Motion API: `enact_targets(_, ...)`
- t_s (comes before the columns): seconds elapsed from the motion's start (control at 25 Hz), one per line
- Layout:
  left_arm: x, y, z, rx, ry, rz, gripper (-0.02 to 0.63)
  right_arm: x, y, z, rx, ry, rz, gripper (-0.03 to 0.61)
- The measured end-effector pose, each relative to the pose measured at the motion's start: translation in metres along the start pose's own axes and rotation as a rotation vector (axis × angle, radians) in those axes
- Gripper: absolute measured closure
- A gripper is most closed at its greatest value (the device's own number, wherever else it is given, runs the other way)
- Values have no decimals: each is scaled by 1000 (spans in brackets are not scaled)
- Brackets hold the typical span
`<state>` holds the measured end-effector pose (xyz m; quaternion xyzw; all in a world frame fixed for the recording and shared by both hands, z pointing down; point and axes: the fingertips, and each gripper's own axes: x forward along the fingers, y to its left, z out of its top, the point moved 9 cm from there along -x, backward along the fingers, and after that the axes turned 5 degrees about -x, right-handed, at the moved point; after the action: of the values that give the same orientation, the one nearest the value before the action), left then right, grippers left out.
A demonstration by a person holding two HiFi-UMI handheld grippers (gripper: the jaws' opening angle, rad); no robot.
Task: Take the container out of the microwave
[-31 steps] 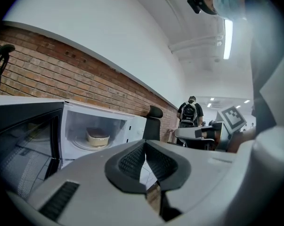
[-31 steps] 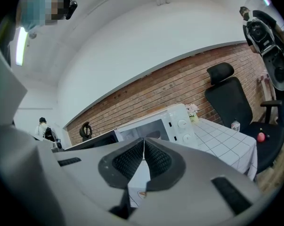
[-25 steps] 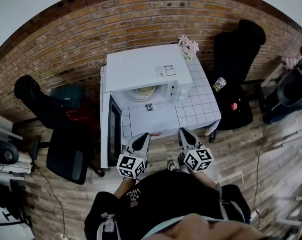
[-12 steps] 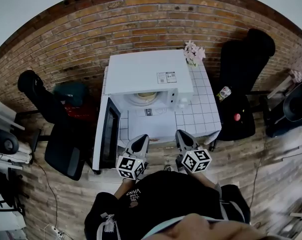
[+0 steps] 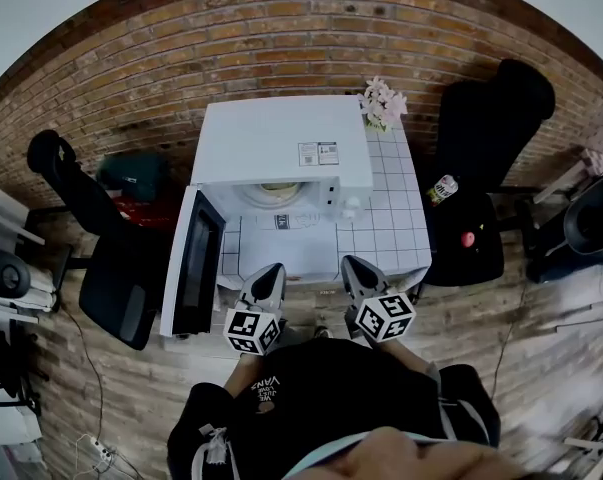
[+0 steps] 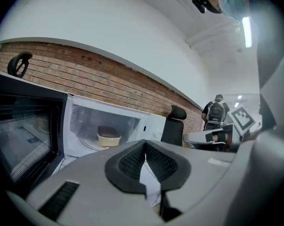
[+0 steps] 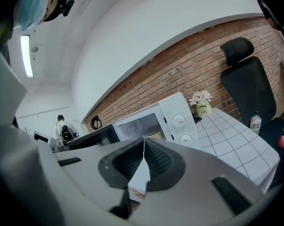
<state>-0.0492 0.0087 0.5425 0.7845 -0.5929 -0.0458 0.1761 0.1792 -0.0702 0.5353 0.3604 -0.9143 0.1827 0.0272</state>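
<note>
Container (image 6: 109,137) sits upright in microwave (image 5: 281,143), long side crosswise; left gripper (image 5: 272,269) and right gripper (image 5: 347,262) jaws closed, empty.

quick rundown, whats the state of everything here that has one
microwave door: swung wide open to the left
container: upright inside the microwave, not yet taken out
left claw: shut, empty, in front of the microwave
right claw: shut, empty, in front of the microwave
flower pot: upright
</note>
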Motion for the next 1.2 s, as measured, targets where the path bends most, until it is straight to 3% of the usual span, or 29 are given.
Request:
enact_targets(0.44, 21, 17, 6, -1, 2, 7, 603, 31, 0, -3, 3, 4, 4, 572)
enact_targets(0.84, 55, 61, 26, 17, 13, 2, 603, 91, 5, -6, 0, 9, -18, 572)
enact_targets(1.2, 80, 96, 29, -29, 29, 1, 603, 143, 6, -13, 55, 21, -40, 572)
